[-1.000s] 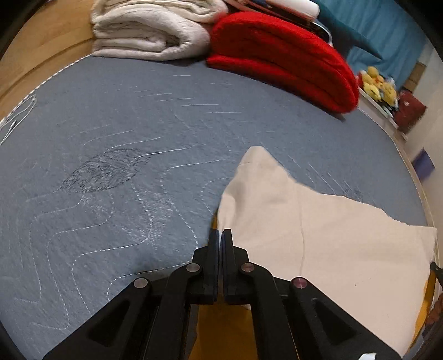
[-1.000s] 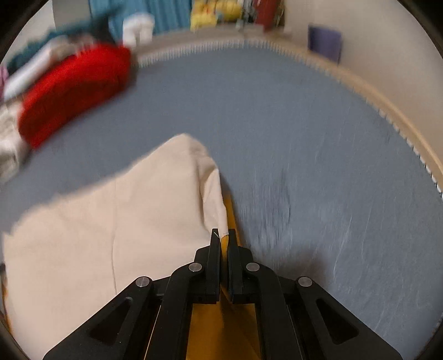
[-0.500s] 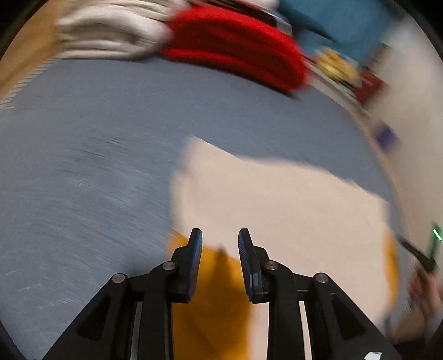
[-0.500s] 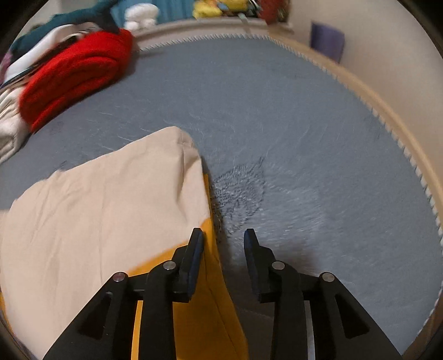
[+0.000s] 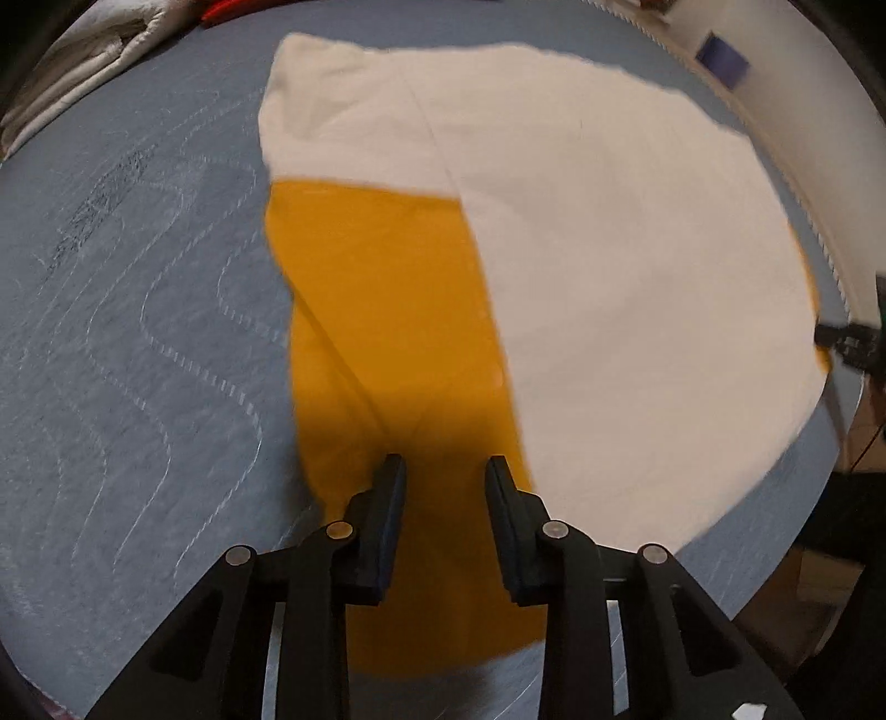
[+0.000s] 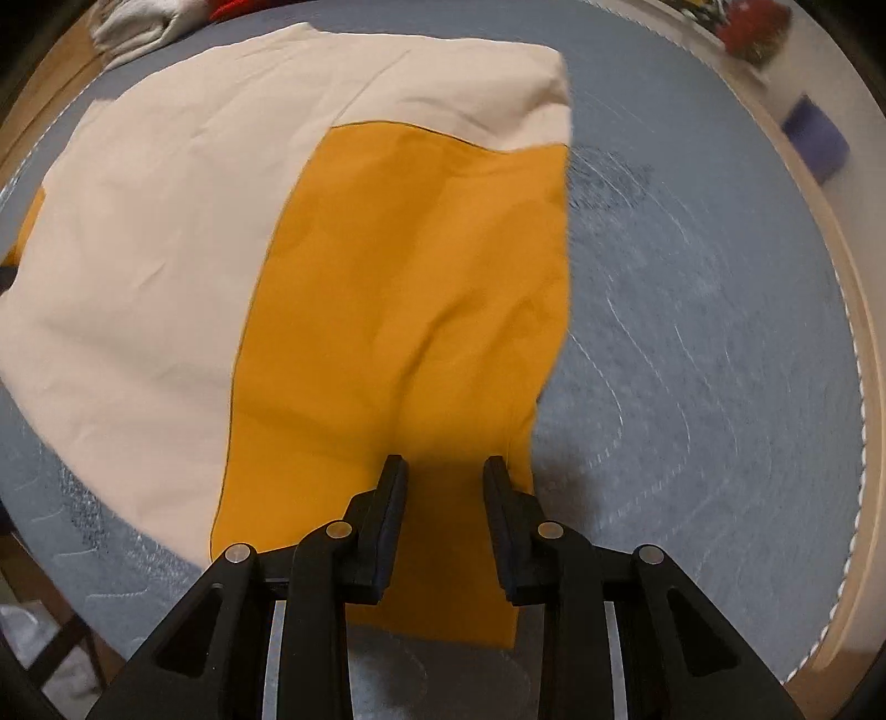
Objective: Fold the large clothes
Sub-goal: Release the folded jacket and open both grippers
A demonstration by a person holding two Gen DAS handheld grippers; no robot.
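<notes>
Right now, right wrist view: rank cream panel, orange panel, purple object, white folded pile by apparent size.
1. and 2. cream panel and orange panel: look alike, unranked.
3. and 4. white folded pile and purple object: both small, blurred, pile cropped; unranked.

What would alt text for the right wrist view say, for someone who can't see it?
A cream and mustard-orange garment lies spread on a grey-blue quilted surface, seen from above. The open right hand-held gripper hovers over the orange part, its two black fingers apart and holding nothing. Pale folded laundry sits at the far edge.
</notes>
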